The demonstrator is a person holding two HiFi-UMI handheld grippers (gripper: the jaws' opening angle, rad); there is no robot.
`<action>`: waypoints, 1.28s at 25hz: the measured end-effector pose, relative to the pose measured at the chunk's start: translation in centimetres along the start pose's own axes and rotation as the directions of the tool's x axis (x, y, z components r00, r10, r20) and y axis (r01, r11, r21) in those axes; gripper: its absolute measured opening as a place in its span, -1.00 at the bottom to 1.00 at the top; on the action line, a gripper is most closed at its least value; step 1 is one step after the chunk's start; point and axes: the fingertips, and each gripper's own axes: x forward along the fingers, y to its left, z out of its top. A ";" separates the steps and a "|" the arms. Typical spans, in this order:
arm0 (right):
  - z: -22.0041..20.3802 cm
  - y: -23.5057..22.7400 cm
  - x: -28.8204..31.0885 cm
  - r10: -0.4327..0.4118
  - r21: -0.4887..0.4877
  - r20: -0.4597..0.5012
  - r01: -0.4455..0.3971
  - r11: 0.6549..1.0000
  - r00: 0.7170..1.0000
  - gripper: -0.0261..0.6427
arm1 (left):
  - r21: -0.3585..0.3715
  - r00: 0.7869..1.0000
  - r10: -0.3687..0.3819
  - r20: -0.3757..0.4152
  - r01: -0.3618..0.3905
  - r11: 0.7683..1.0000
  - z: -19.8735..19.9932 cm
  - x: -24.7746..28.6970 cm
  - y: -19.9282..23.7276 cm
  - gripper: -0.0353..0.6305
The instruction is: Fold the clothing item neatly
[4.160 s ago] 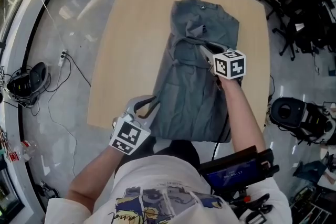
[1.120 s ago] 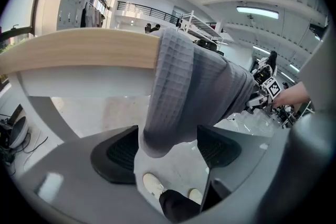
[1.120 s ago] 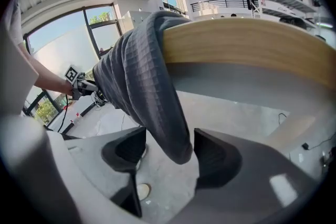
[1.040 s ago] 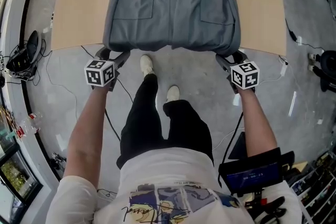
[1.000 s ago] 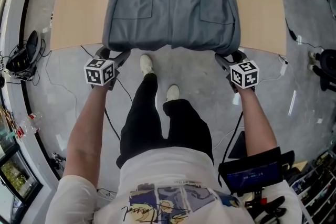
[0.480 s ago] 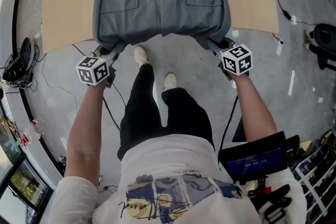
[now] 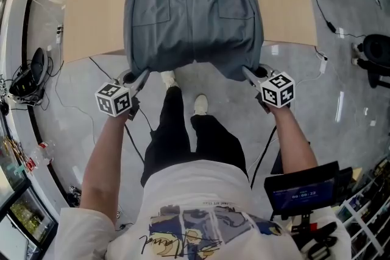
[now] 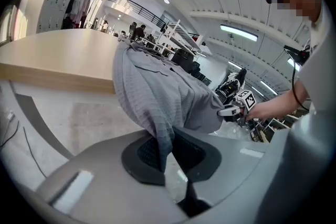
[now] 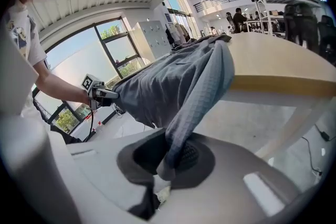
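A grey garment [image 7: 194, 6] lies on the light wooden table [image 7: 91, 9], and its near hem hangs past the front edge. My left gripper [image 7: 135, 77] is shut on the hem's left corner; in the left gripper view the grey cloth [image 8: 157, 113] is pinched between the jaws, which have just been closing. My right gripper [image 7: 251, 73] is shut on the hem's right corner, with the fabric [image 9: 191, 102] clamped in its jaws. Both corners are held up off the table edge, and the hem sags between them.
The person's legs and shoes [image 7: 200, 104] stand on the grey floor right below the hem. Cables [image 7: 36, 73] lie on the floor at the left, a chair base [image 7: 373, 52] at the right. The table's bare wood flanks the garment on both sides.
Both grippers closed on the hem's corners and drew them up and toward the person, so the hem now hangs off the table edge between them.
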 end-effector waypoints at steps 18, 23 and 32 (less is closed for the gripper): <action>0.5 7.5 -6.7 0.262 -0.067 -0.003 -0.261 0.963 0.965 -0.89 | -0.008 0.983 -0.182 -0.018 0.182 0.983 -1.2 -4.5 -9.6 -0.82; 4.6 9.8 -9.4 0.353 -0.118 0.079 -0.343 0.932 0.932 -0.89 | -0.013 0.962 -0.266 0.061 0.268 0.963 2.1 -6.8 -11.9 -0.82; 14.5 10.7 -13.7 0.417 -0.206 0.253 -0.372 0.905 0.873 -0.89 | 0.051 0.908 -0.356 0.222 0.354 0.934 11.8 -10.4 -14.0 -0.82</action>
